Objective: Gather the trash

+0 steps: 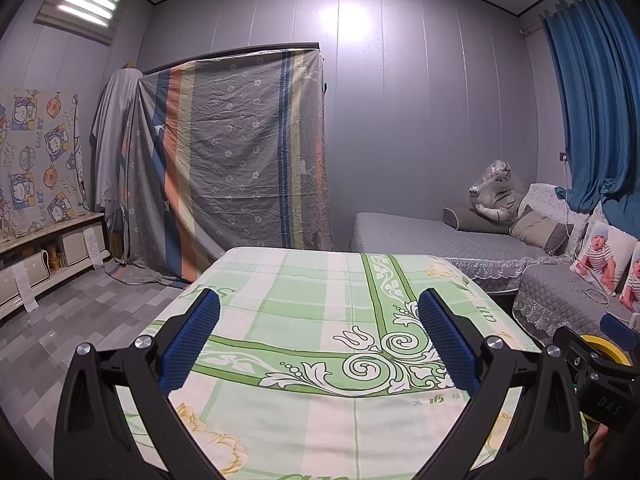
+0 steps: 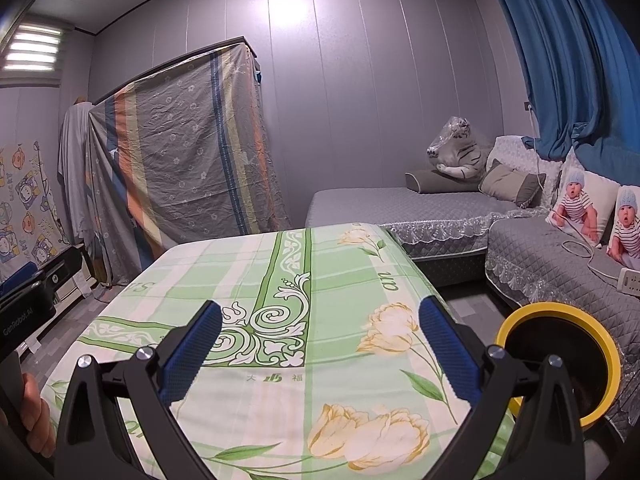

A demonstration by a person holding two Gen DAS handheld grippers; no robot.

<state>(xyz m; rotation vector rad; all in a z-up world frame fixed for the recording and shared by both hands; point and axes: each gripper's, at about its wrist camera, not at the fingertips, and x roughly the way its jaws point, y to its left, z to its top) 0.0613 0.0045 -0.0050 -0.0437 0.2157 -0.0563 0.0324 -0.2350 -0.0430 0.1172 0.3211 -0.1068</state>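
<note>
Both wrist views at one moment, looking across a table covered by a green and cream floral cloth. The left gripper is held above the near part of the table with its blue-padded fingers spread wide and nothing between them. The right gripper is likewise wide open and empty, above the near right part of the same cloth.

No trash can be seen on the cloth in either view; where the items to be collected lie cannot be told from these views. A bin with a yellow rim and a dark inside stands just beside the table's near right corner, close to the right gripper; it is the likely place for the trash. Part of a hand shows at the left edge of the right wrist view, holding the other device.

Far background: a striped sheet draped over tall furniture on the left, and a grey sofa with a wrapped toy tiger on the right.

Risks, as judged: with no target in sight, a reach may go astray. The loose cloth could catch in the open fingers and drag. The bin sits at the edge of view, so a drop could miss its opening or tip it.
</note>
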